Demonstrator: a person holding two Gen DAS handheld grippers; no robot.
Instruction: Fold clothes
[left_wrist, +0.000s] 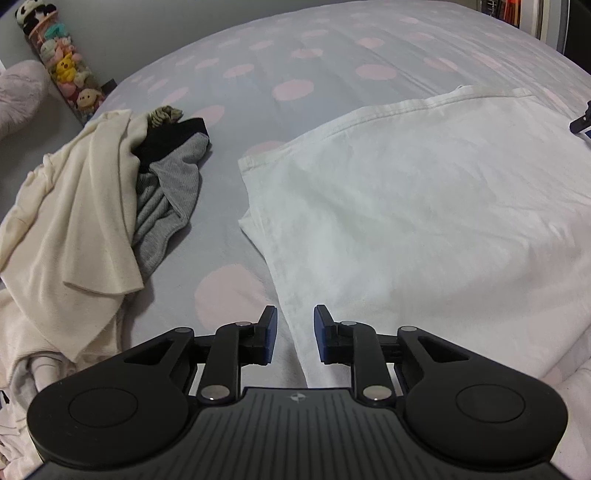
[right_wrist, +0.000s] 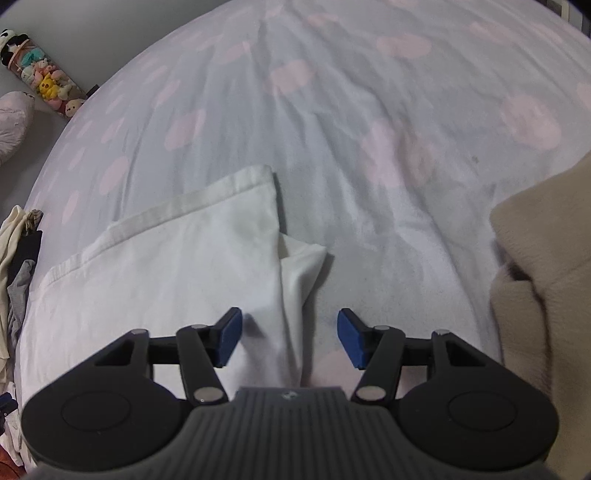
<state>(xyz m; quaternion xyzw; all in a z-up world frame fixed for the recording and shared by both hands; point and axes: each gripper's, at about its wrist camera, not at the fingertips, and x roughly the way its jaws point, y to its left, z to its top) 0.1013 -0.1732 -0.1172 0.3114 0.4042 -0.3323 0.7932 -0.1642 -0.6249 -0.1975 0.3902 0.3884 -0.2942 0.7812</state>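
A white garment lies flat and folded on the bed, with a hemmed edge along its far side. My left gripper hovers over its near left edge. The jaws stand a little apart, and the blue pads press on nothing. In the right wrist view the same white garment fills the lower left, with a folded flap sticking out at its right side. My right gripper is open wide above that right edge, and the cloth lies below the gap.
The bed sheet is pale grey with pink dots. A pile of cream, grey and black clothes lies at the left. A beige garment lies at the right. A tube of plush toys and a pink pillow lie beyond the bed's far left.
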